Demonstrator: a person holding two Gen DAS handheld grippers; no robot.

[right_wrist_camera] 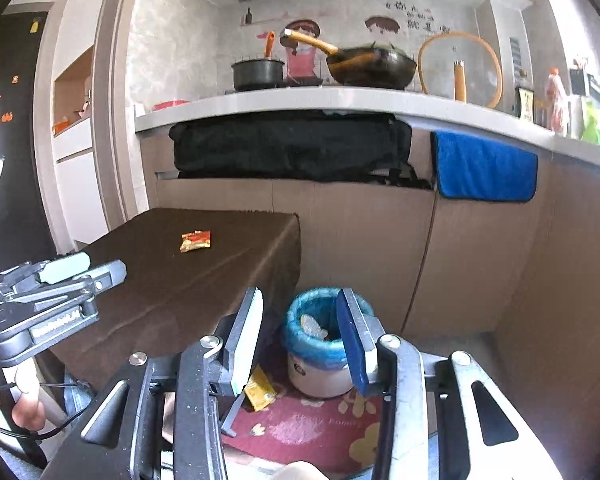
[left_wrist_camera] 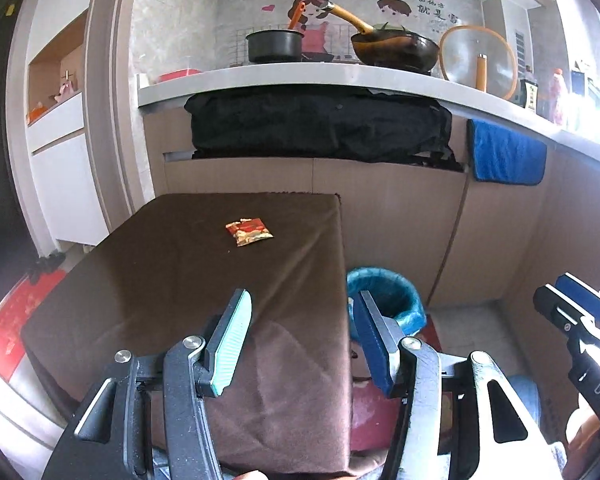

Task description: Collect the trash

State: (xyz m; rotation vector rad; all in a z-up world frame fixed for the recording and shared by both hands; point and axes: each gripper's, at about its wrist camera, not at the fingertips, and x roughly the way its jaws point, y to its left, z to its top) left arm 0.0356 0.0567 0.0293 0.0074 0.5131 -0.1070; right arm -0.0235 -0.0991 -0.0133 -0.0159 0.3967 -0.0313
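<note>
A red and yellow snack wrapper [left_wrist_camera: 249, 231] lies on the brown-clothed table [left_wrist_camera: 172, 264]; it also shows in the right wrist view [right_wrist_camera: 195, 241]. A white bin with a blue liner [right_wrist_camera: 320, 344] stands on the floor right of the table, with trash inside; its rim shows in the left wrist view [left_wrist_camera: 396, 292]. A yellow wrapper [right_wrist_camera: 260, 392] lies on the red mat beside the bin. My left gripper [left_wrist_camera: 304, 312] is open and empty over the table's near right edge. My right gripper [right_wrist_camera: 300, 312] is open and empty above the bin.
A kitchen counter [left_wrist_camera: 340, 76] runs along the back with a pot [left_wrist_camera: 275, 45], a wok [left_wrist_camera: 396, 50] and a glass lid [left_wrist_camera: 478, 62]. A black cloth [left_wrist_camera: 320, 128] and a blue towel [left_wrist_camera: 506, 154] hang below it. Cardboard panels [right_wrist_camera: 480, 264] line the cabinets.
</note>
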